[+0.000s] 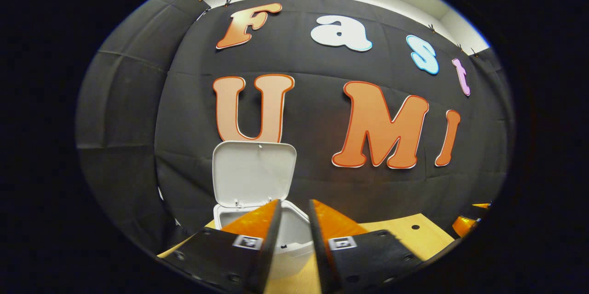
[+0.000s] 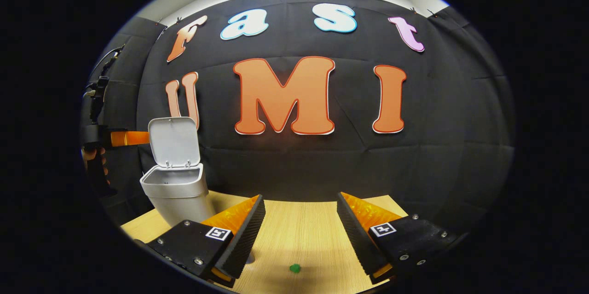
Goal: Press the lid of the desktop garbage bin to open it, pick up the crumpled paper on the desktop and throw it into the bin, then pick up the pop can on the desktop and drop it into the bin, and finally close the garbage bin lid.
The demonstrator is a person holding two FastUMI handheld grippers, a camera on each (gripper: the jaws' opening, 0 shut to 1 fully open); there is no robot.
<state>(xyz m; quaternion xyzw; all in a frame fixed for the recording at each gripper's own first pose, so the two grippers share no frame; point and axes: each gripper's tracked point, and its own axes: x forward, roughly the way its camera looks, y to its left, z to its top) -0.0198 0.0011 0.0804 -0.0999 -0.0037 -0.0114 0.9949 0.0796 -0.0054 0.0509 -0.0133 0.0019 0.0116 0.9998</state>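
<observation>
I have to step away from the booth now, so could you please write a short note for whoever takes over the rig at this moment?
Left gripper: empty, fingers slightly apart, raised in front of the open bin.
Right gripper: open, empty, above the wooden table.
Bin lid stands upright, so opening is done.
I cannot see the crumpled paper or pop can on the table; whether they went into the bin I cannot tell.
Left for certain: closing the lid.

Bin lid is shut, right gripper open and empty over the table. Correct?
Not quite. The lid stands open, hinged up behind the bin, as the right gripper view shows. The rest holds: the right gripper is open and empty over the table.
</observation>
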